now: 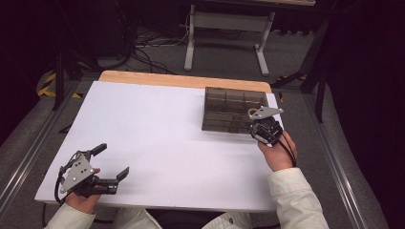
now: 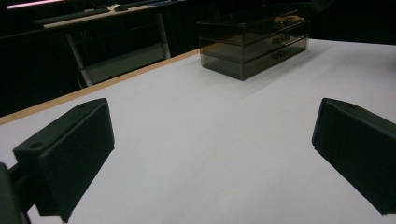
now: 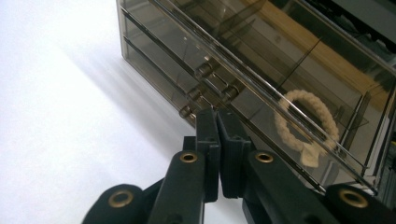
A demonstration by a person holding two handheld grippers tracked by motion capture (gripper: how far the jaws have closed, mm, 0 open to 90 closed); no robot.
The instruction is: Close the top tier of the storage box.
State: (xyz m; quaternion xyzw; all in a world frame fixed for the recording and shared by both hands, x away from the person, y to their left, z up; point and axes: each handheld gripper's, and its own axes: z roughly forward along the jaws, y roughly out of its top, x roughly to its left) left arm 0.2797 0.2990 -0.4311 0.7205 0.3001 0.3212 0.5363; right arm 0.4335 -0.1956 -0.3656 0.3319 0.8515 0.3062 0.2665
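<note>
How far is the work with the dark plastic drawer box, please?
Nothing looks finished: the smoky transparent plastic drawer box has all drawers pushed in, and the cream braided ring lies in its top compartment. In hand: the right gripper, fingers together, is at the small round drawer knobs; whether it pinches one is unclear. The left gripper waits open over the white table. Opening a drawer seems still ahead.

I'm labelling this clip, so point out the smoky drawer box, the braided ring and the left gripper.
drawer box (image 1: 228,101): high view, top compartments.
braided ring (image 3: 286,127): right gripper view, left braid.
left gripper (image 1: 111,160): high view, between open jaws.
</note>
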